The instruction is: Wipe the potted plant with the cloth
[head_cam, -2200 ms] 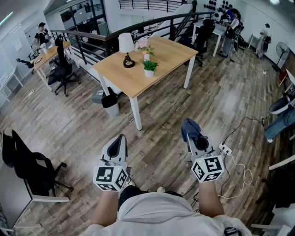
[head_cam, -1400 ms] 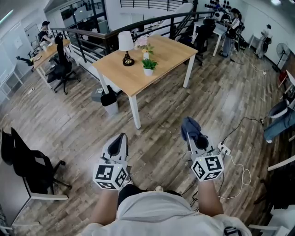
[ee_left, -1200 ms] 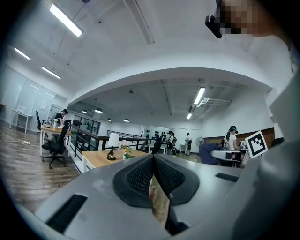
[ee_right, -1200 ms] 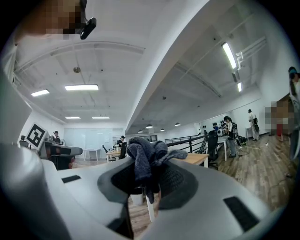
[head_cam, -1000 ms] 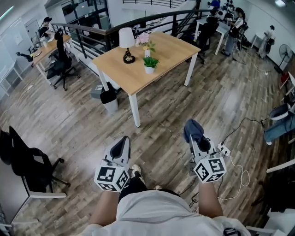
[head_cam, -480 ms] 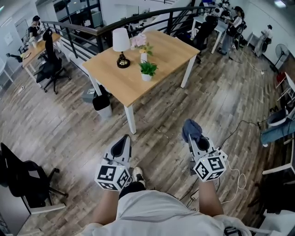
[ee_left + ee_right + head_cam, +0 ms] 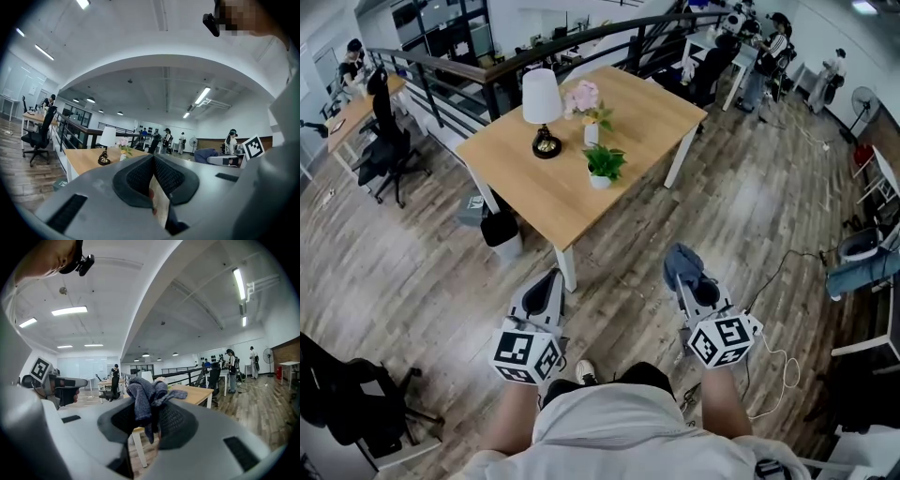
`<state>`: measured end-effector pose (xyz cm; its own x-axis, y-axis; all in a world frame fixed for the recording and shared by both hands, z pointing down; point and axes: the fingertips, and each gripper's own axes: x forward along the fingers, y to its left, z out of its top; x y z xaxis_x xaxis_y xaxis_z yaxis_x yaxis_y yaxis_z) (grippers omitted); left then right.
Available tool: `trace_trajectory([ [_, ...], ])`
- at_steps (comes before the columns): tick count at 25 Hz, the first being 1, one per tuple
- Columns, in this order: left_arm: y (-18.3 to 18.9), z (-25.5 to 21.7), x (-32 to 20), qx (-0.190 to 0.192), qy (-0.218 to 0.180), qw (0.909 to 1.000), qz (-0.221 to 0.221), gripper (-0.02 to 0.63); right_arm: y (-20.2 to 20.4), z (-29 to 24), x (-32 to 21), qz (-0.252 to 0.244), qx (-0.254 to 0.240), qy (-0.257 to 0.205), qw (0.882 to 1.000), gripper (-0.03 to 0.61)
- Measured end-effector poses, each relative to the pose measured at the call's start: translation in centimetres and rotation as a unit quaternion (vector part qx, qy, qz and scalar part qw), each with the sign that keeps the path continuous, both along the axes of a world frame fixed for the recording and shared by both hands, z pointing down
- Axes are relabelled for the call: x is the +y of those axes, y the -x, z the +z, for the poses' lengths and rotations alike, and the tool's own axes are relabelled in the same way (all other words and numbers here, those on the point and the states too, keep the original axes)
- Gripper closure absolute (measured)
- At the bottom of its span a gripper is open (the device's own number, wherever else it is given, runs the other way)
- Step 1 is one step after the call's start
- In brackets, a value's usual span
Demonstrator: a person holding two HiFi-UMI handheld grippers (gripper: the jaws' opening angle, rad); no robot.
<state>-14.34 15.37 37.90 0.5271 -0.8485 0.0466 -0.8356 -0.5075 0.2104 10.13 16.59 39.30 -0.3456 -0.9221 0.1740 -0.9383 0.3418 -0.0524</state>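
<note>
A small potted plant (image 7: 603, 164) with green leaves in a white pot stands near the middle of the wooden table (image 7: 525, 178), well ahead of both grippers. My right gripper (image 7: 684, 274) is shut on a bunched blue-grey cloth (image 7: 681, 262), which sticks up from its jaws (image 7: 146, 401). My left gripper (image 7: 546, 286) is shut with nothing in it; its pads (image 7: 140, 177) meet. Both grippers hang over the floor, short of the table's near corner.
A white-shaded lamp (image 7: 541, 103) and a vase of pink flowers (image 7: 586, 105) stand on the table behind the plant. A bin (image 7: 500, 232) sits under the table. A black railing (image 7: 534, 61), office chairs (image 7: 384, 141) and cables (image 7: 778, 328) on the floor surround the area.
The view has advanced toward the table, which now lies closer and lower in the head view. Both grippers keep their pose, and the cloth stays in the right one.
</note>
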Motion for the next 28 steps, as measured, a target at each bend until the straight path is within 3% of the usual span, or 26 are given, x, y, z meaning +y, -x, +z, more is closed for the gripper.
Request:
trace_trajectory([
  [13,-1.0,1.6,-11.0,-0.005,0.023,0.9996,-0.018,0.598,-0.3,2.1,-12.2,-0.033,-0.009,0.024,0.999,0.425],
  [24,-8.1,0.1,-23.6,-0.023,0.016,0.9970,-0.072,0.598,-8.3,2.1,-27.1,-0.075,-0.038,0.024,0.996,0.425],
  [28,-8.8,1.4,-26.4,-0.026,0.040,0.9938,-0.100,0.598,-9.8,3.2,-31.7,-0.093,-0.046,0.038,0.994,0.425],
])
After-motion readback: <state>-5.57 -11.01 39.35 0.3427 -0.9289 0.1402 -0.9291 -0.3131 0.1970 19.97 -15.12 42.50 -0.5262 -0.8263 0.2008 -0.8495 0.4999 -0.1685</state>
